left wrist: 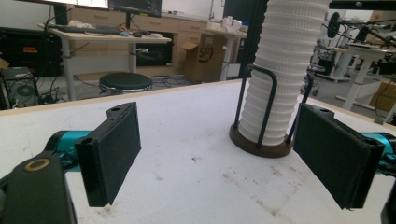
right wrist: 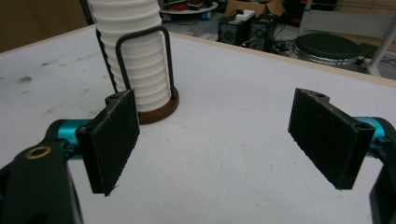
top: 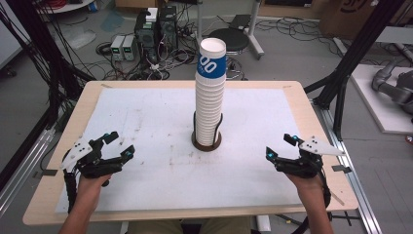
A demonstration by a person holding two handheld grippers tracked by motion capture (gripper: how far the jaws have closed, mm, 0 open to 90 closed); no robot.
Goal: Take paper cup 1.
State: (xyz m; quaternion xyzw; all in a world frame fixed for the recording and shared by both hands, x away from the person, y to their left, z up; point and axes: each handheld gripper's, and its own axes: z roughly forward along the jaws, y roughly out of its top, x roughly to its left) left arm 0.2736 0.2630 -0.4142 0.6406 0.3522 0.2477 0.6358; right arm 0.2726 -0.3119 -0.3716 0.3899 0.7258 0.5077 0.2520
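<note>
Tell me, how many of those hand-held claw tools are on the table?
2. The left gripper is near the table's front left, the right gripper near its front right, either side of the cup stack. Both open.

bare mat lies open all round the cup stack [top: 210, 92], the table's [top: 302, 105] sole obstacle

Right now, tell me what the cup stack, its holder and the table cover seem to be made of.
Cup stack: likely paper, matte white with ribbed rims, blue print on the top cup. Holder: dark brown round base, perhaps wood, with thin black wire uprights, probably metal. Table cover: matte white sheet, stained; possibly foam or paper.
</note>
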